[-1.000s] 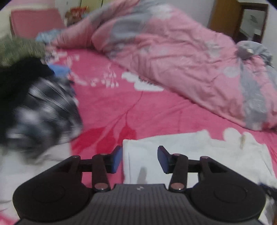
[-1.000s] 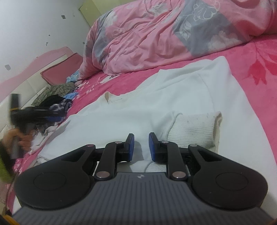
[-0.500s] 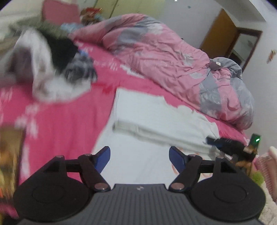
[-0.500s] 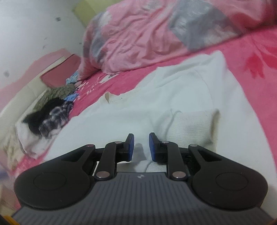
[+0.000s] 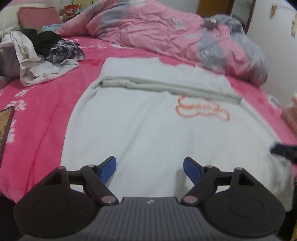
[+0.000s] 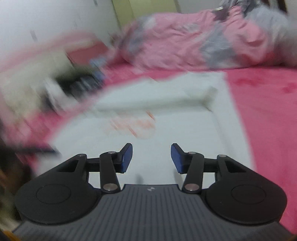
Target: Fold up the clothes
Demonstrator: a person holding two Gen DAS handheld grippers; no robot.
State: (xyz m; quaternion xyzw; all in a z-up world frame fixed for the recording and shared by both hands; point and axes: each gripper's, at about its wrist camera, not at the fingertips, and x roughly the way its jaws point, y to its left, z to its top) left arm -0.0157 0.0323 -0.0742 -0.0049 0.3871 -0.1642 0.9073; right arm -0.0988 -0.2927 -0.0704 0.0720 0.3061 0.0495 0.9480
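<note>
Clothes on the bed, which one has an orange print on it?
The white garment spread flat before the left gripper; the heaped clothes beside it show none.

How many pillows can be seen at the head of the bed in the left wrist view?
1: a pink pillow at the far left corner, behind the pile of unfolded clothes. More may be hidden under the pink duvet.

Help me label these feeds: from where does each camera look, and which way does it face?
Left wrist: sits on the left gripper, looking down across the white garment toward the pink duvet; its own open fingers show.
Right wrist: sits on the right gripper, facing the same garment, blurred; its own open fingers show.
Shared: garment's orange print, duvet, clothes pile.
</note>
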